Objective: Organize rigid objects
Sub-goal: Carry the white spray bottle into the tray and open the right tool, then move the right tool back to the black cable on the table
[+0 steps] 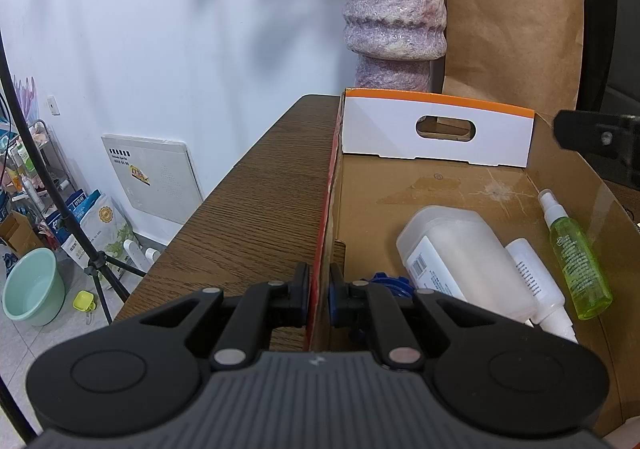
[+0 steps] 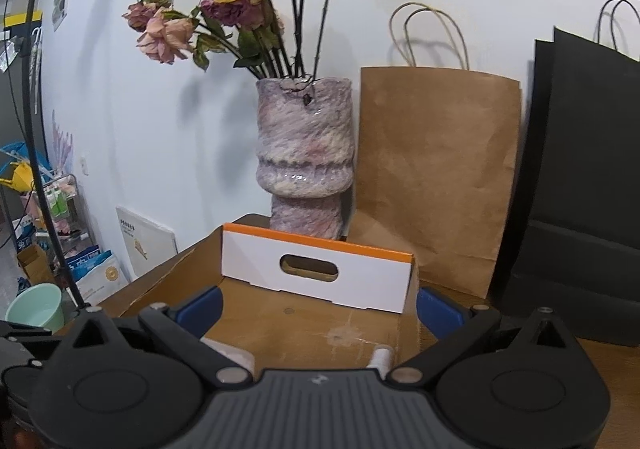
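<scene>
An open cardboard box (image 1: 440, 185) lies on the wooden table (image 1: 260, 189). Inside lie a large white translucent bottle (image 1: 460, 249), a slim white bottle (image 1: 536, 281), a green spray bottle (image 1: 576, 261) and a blue object (image 1: 390, 281) partly hidden by my fingers. My left gripper (image 1: 320, 289) is shut on the box's left wall (image 1: 326, 209). My right gripper (image 2: 320, 305) is open and empty above the box (image 2: 304, 325), with its tip showing in the left wrist view (image 1: 600, 137). Bottle parts (image 2: 382, 357) peek out below it.
A purple vase (image 2: 306, 157) with dried roses, a brown paper bag (image 2: 436, 177) and a black bag (image 2: 584, 193) stand behind the box. On the floor to the left are a tripod (image 1: 92, 261), a green basin (image 1: 32, 285), bags and a shelf.
</scene>
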